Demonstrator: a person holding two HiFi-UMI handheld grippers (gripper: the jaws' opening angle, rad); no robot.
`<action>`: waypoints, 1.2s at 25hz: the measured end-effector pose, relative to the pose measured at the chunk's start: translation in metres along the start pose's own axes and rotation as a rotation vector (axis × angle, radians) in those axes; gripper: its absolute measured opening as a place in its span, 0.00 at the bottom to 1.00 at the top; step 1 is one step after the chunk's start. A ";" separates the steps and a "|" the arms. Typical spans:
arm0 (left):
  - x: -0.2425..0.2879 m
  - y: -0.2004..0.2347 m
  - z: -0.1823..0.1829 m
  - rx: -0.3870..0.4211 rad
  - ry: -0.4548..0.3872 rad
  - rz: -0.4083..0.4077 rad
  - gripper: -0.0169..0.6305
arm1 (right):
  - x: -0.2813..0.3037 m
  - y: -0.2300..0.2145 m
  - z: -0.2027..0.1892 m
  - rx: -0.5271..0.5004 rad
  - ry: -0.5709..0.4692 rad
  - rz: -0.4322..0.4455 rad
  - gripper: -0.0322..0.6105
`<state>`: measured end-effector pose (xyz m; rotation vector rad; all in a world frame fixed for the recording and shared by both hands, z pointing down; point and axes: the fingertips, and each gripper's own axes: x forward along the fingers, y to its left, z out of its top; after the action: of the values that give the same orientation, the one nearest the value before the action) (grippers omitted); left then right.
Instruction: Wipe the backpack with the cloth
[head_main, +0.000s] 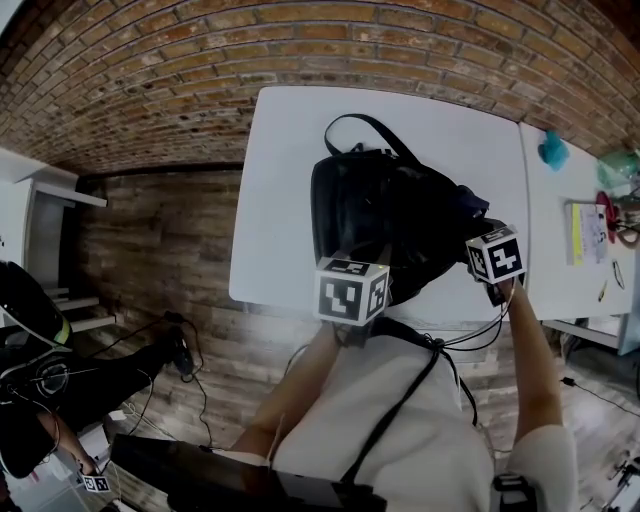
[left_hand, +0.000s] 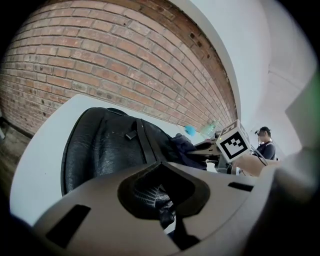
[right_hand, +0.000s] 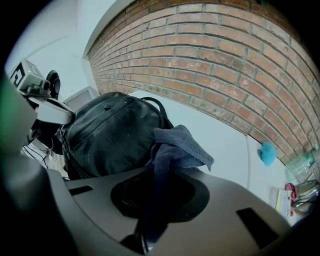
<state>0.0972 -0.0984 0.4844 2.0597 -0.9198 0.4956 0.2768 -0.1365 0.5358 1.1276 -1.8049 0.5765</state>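
A black leather-look backpack (head_main: 385, 215) lies on the white table (head_main: 280, 200), its carry loop toward the brick wall. My left gripper (left_hand: 168, 216) is at the backpack's near edge, shut on a fold of the backpack's black and mesh fabric; its marker cube (head_main: 352, 290) hides the jaws in the head view. My right gripper (right_hand: 143, 239) is shut on a dark blue-grey cloth (right_hand: 176, 147), which drapes forward onto the backpack's right side (right_hand: 110, 132). The cloth (head_main: 472, 205) shows just beyond the right marker cube (head_main: 495, 255).
A second white table (head_main: 555, 270) adjoins on the right, carrying a turquoise object (head_main: 552, 150), green glassware (head_main: 620, 165) and papers (head_main: 588, 232). A brick wall runs behind. A person (head_main: 40, 380) sits low at the left, beside cables on the wood floor.
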 end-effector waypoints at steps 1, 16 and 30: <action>-0.001 0.000 0.000 0.001 0.000 -0.001 0.03 | -0.001 0.002 -0.002 0.001 0.001 0.000 0.12; -0.007 -0.005 -0.009 0.005 -0.002 -0.010 0.03 | -0.022 0.027 -0.029 0.037 -0.001 0.022 0.12; -0.013 -0.007 -0.019 0.002 -0.002 -0.011 0.03 | -0.040 0.060 -0.052 0.046 0.017 0.073 0.12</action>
<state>0.0934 -0.0749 0.4843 2.0663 -0.9088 0.4888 0.2549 -0.0507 0.5308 1.0876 -1.8326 0.6723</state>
